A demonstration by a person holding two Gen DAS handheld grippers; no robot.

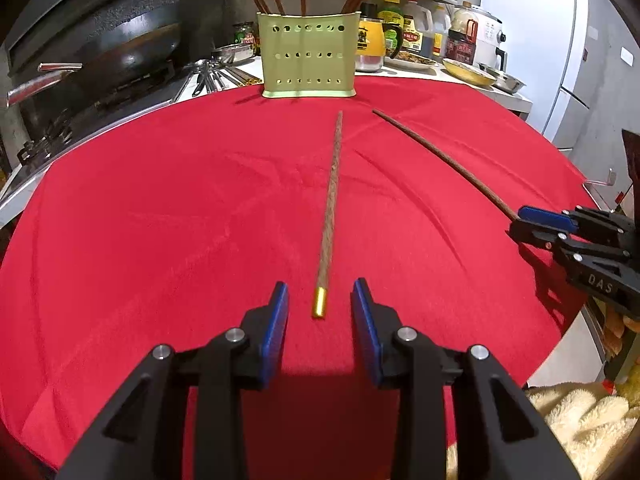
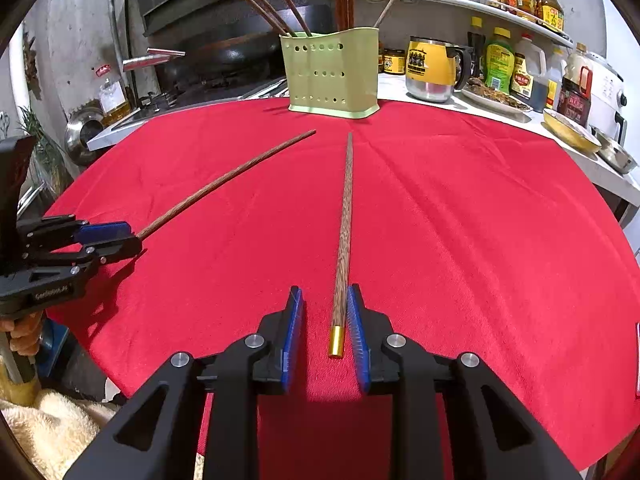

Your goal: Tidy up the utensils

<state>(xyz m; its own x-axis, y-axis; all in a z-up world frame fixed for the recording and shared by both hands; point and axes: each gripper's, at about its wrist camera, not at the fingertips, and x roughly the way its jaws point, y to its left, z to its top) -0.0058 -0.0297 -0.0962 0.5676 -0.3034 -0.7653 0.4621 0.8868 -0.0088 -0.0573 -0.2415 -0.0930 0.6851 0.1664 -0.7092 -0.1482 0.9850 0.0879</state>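
Two brown wooden chopsticks with gold caps lie on the red cloth [image 1: 160, 200]. One chopstick [image 1: 330, 200] points at the green perforated holder [image 1: 308, 58]. Its gold end rests between the fingers of my left gripper [image 1: 320, 286], which is open, the pads clear of it. The other chopstick [image 2: 346, 216] lies with its gold end inside my right gripper [image 2: 325, 292], close against the right pad, the left pad apart; this gripper is open. The holder [image 2: 332, 76] has several chopsticks standing in it. Each view shows the other gripper at its edge: right gripper [image 1: 520, 226], left gripper [image 2: 128, 236].
A wok [image 1: 132, 48] sits on the stove at the back left, with metal utensils [image 1: 208, 74] beside it. A yellow mug [image 2: 430, 68], sauce bottles [image 2: 500, 60], bowls [image 2: 572, 130] and a white cooker [image 2: 604, 92] line the counter behind the table. A cream towel [image 1: 580, 420] lies below the table's near edge.
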